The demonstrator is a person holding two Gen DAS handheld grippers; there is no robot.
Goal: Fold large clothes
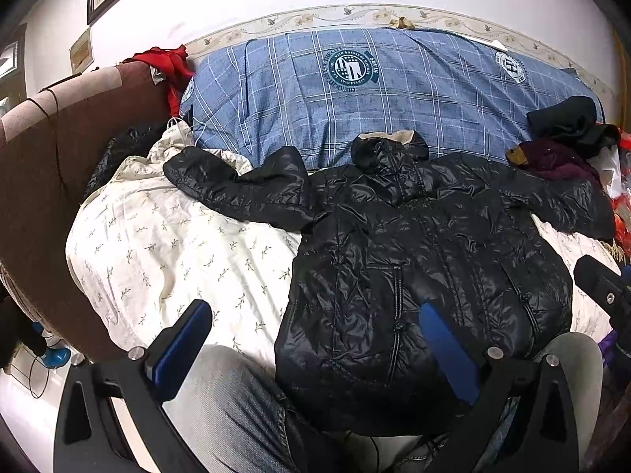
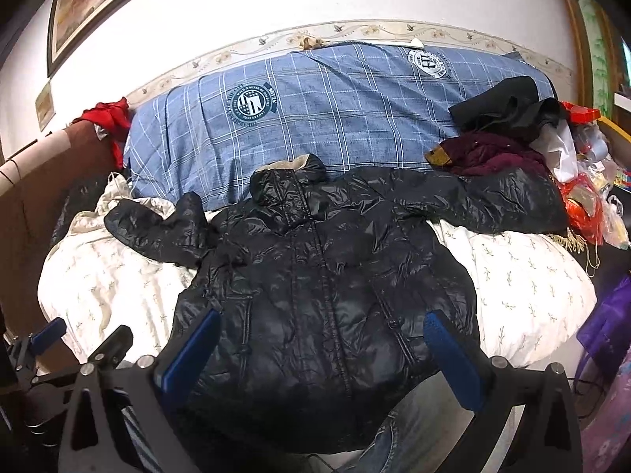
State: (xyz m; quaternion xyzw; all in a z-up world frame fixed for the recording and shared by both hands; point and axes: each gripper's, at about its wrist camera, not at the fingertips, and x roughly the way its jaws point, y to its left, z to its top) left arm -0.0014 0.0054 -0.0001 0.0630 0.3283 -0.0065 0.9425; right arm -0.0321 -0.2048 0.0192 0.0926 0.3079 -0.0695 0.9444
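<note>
The black puffer jacket (image 2: 315,276) is a glossy, crinkled, quilted cloth, likely nylon, with a matt cream fleece lining at its collar (image 2: 294,163). It lies on a matt, rumpled cream sheet (image 1: 177,252) printed with small sprigs, beside a matt blue checked woven quilt (image 2: 335,118). The fingers (image 1: 185,339) carry blue, ribbed-looking pads on matt black plastic with shiny metal bolts.

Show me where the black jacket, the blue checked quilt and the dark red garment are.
black jacket (image 2: 315,295), right wrist view, on the chest panel beside the zip.
blue checked quilt (image 1: 434,98), left wrist view, on bare cloth right of the round badge.
dark red garment (image 2: 493,153), right wrist view, on its crumpled middle.
</note>
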